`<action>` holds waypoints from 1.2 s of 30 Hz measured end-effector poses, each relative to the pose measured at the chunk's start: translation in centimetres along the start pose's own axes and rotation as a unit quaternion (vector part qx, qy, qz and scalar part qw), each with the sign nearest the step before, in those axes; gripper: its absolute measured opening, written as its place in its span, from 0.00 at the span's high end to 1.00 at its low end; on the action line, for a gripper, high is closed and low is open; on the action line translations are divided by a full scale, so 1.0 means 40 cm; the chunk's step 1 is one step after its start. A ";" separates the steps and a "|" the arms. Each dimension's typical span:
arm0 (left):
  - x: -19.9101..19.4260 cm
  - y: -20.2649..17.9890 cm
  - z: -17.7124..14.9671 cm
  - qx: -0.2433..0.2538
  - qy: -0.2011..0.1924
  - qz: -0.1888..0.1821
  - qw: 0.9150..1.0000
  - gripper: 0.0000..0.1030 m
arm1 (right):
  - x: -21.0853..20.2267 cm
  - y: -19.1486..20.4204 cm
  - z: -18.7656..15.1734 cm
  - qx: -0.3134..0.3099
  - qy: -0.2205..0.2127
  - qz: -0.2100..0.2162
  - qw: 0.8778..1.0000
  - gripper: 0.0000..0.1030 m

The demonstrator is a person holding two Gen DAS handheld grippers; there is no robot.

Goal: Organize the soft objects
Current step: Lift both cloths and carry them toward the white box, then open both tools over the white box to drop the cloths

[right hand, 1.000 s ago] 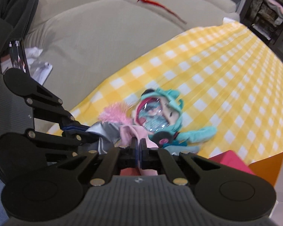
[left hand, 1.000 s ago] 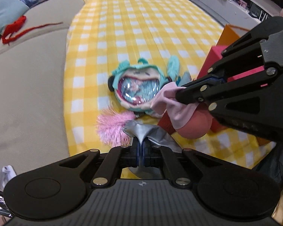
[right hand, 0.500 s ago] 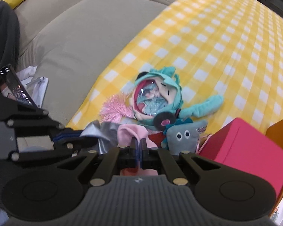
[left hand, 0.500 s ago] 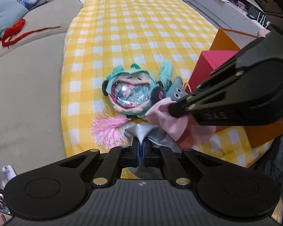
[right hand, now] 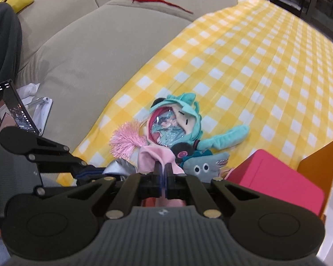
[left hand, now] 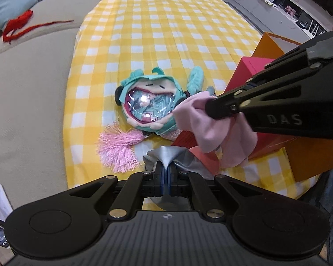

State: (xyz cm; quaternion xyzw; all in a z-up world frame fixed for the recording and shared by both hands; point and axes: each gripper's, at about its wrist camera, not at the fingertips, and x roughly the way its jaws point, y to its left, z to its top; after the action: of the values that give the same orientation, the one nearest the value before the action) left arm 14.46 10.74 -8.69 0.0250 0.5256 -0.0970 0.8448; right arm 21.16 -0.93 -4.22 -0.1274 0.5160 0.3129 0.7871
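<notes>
1. The left gripper [left hand: 165, 166] is closed on a fold of grey fabric [left hand: 166, 155], which is pinched between its 2 pads at the near edge of the yellow checked cloth [left hand: 166, 33].
2. The right gripper [right hand: 163, 168] is closed on a pink cloth [right hand: 153, 155]; in the left wrist view the same pink cloth [left hand: 202, 119] is seen hanging from its tip, lifted off the surface.
3. The 2 grippers are held close together, the grey fabric [right hand: 122, 167] lying just to the left of the pink cloth in the right wrist view.
4. A teal plush doll [left hand: 151, 102] with a clear, shiny window in its front is laid on the checked cloth just beyond the 2 grippers; 1 teal limb [right hand: 224, 138] is stretched out to the side.
5. A pink tassel [left hand: 117, 148] is spread on the cloth beside the doll, near the edge.
6. A small grey plush with 2 round eyes [right hand: 206, 166] is seen just beside the doll and touching a pink box [right hand: 275, 181].
7. An orange box [left hand: 310, 153] is set behind the pink box [left hand: 250, 66].
8. A beige sofa [left hand: 28, 88] is covered in part by the checked cloth, and a red string [left hand: 22, 26] is left on its cushion.
9. A phone on a white stand [right hand: 20, 115] is seen on the sofa, near a person's dark trouser leg [right hand: 2, 44].
</notes>
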 end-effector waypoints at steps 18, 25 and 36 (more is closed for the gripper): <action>-0.249 -0.112 0.011 0.042 -0.095 0.024 0.994 0.97 | -0.338 0.004 -0.121 0.033 -0.152 0.004 0.988 1.00; -0.299 -0.176 0.007 0.051 -0.124 0.005 0.991 0.97 | -0.442 -0.031 -0.241 0.078 -0.201 -0.025 0.976 1.00; -0.279 -0.340 0.036 0.098 -0.136 -0.057 0.984 0.97 | -0.514 -0.161 -0.430 0.181 -0.205 -0.093 0.957 1.00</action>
State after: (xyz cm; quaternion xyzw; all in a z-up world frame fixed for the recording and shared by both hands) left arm 8.37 -1.26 2.73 0.0645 0.3947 -0.1986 0.8948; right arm 6.97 -22.32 5.85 0.0364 0.3774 0.1594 0.9115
